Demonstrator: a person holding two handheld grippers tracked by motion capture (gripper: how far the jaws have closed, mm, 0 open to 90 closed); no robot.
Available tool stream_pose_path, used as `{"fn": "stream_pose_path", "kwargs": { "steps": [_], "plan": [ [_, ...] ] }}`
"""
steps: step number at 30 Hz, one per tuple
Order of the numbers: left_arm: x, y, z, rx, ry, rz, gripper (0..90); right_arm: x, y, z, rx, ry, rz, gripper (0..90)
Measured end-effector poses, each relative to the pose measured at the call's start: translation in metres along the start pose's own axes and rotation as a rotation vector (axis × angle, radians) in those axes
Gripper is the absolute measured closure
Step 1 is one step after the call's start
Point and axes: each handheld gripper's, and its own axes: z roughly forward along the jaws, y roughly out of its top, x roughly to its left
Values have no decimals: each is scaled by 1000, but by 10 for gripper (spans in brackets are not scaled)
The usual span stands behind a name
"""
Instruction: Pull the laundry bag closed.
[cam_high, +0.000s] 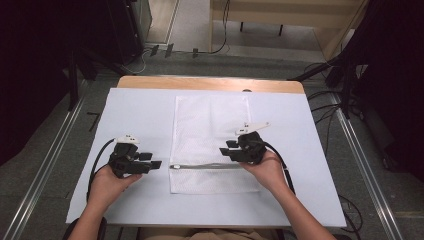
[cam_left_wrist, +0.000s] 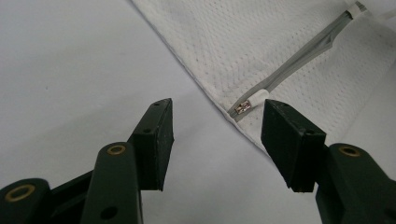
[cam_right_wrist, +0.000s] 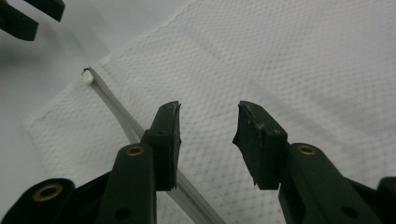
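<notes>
The person's forearms come in at the near edge of the table (cam_high: 310, 200), each hand holding a gripper on either side of a white mesh bag (cam_high: 210, 120). The bag lies flat in the middle of the table with its long axis running near to far. Its grey zipper (cam_high: 207, 166) crosses it left to right, close to the near end.

The left gripper (cam_high: 156, 164) sits just off the bag's left edge, jaws spread and empty. In the left gripper view the pull (cam_left_wrist: 243, 107) lies at the zipper's left end, just ahead of the jaws and nearer the right-hand one (the small metal tab is plain to see there). So the left gripper is much the nearer to the pull, and a short push forward, biased slightly toward that jaw, would probably put the tab between the pads.

The right gripper (cam_high: 223, 150) hovers over the bag's right part, near the zipper's other end, jaws also spread and holding nothing. In its own view the zipper (cam_right_wrist: 116, 112) passes under the left jaw; whether that jaw touches the mesh I cannot tell.
</notes>
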Motion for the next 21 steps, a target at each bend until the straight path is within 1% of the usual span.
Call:
{"fn": "stream_pose_path", "kwargs": {
  "steps": [1, 4, 6, 8, 11, 13, 16, 18, 20, 21],
  "plan": [
    [0, 0, 0, 0, 0, 0, 439, 0, 0, 0, 0, 0, 0, 622],
    [1, 0, 0, -7, 4, -3, 437, 11, 4, 6, 9, 16, -23, 638],
    [1, 0, 0, 1, 8, 1, 437, 13, 6, 7, 7, 21, -24, 642],
    [1, 0, 0, 2, 9, 2, 436, 17, 8, 11, 3, 29, -36, 657],
    [1, -1, 0, -7, 7, 3, 436, 22, 11, 16, 11, 42, -40, 678],
    [1, 0, 0, -4, 6, 5, 435, 25, 12, 20, 17, 56, -43, 695],
    [2, 0, 0, -1, 6, 9, 435, 30, 14, 26, 21, 76, -45, 706],
    [1, 0, 1, -5, 8, 9, 435, 33, 15, 29, 24, 79, -55, 708],
    [1, 1, 1, 1, 3, 10, 436, 36, 16, 32, 28, 87, -57, 707],
    [0, 0, 2, -4, 2, 9, 435, 37, 17, 34, 29, 90, -56, 708]
  ]
}}
